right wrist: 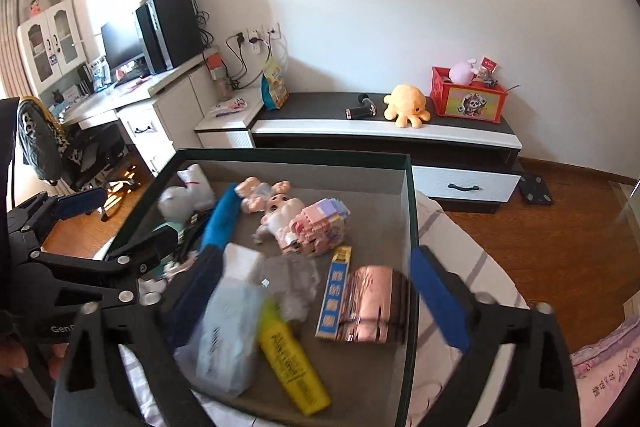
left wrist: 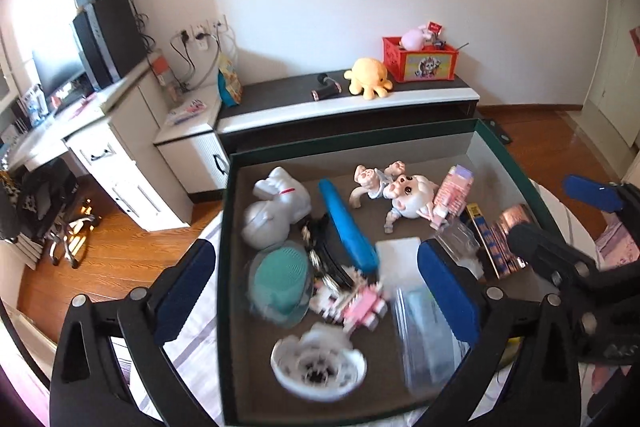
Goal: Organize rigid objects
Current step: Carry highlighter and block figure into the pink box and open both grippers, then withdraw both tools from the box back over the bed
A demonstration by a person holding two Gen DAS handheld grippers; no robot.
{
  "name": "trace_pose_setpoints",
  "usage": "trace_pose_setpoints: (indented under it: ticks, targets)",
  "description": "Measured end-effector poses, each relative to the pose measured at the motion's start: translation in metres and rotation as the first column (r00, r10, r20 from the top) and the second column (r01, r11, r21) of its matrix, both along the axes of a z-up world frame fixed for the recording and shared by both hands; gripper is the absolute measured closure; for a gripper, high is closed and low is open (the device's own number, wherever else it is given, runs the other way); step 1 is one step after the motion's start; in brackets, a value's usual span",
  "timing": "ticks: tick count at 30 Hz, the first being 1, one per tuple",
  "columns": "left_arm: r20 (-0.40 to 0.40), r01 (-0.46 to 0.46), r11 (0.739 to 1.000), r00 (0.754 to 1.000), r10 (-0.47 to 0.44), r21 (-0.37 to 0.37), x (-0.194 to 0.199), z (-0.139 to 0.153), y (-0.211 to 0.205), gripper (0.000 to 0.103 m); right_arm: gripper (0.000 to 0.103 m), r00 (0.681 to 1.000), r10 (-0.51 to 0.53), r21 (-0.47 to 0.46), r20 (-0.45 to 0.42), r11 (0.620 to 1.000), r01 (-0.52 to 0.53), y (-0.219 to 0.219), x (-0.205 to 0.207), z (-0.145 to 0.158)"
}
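Hovering above green-rimmed tray, both tools empty, jaws wide. Left gripper at lower centre of left view, over teal silicone brush and pink block figure; white rabbit figurine at frame left, blue case just right of it. Right gripper at lower centre of right view, straddling bagged packet, yellow highlighter, rose-gold box. Judgement: no item chosen yet; pick isolated rigid piece, descend vertically, centre jaws across narrow axis, avoid slippery bag.
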State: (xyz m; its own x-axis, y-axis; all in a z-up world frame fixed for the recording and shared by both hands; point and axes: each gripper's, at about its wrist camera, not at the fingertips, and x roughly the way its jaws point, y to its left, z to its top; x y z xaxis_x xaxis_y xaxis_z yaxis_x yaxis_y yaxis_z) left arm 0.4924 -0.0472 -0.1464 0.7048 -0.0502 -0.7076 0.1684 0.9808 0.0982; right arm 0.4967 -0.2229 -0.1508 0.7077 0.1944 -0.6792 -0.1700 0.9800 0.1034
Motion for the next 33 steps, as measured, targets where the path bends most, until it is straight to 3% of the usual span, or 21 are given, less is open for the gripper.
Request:
trace_pose_setpoints:
  ticks: [8,18,28,33]
  targets:
    - [0.103,-0.016,0.996,0.994,0.025,-0.083,-0.096,0.033,0.021,0.000,0.000,0.997,-0.012,-0.048,0.075,0.999,0.016,0.013,-0.088,0.027]
    - [0.255,-0.043,0.995,0.965,0.065,-0.088,-0.241,0.060,0.038,0.000,0.000,0.980,-0.036,-0.013,0.195,0.999,0.039,0.025,-0.223,0.053]
    - [0.386,-0.089,0.986,0.912,0.139,-0.144,-0.366,0.086,0.058,0.000,0.000,0.949,-0.008,-0.012,0.315,1.000,0.013,0.039,-0.334,0.083]
    - [0.484,-0.116,0.986,0.861,0.160,-0.120,-0.413,0.105,0.059,0.000,0.000,0.920,-0.011,-0.027,0.392,0.999,0.024,0.043,-0.376,0.097]
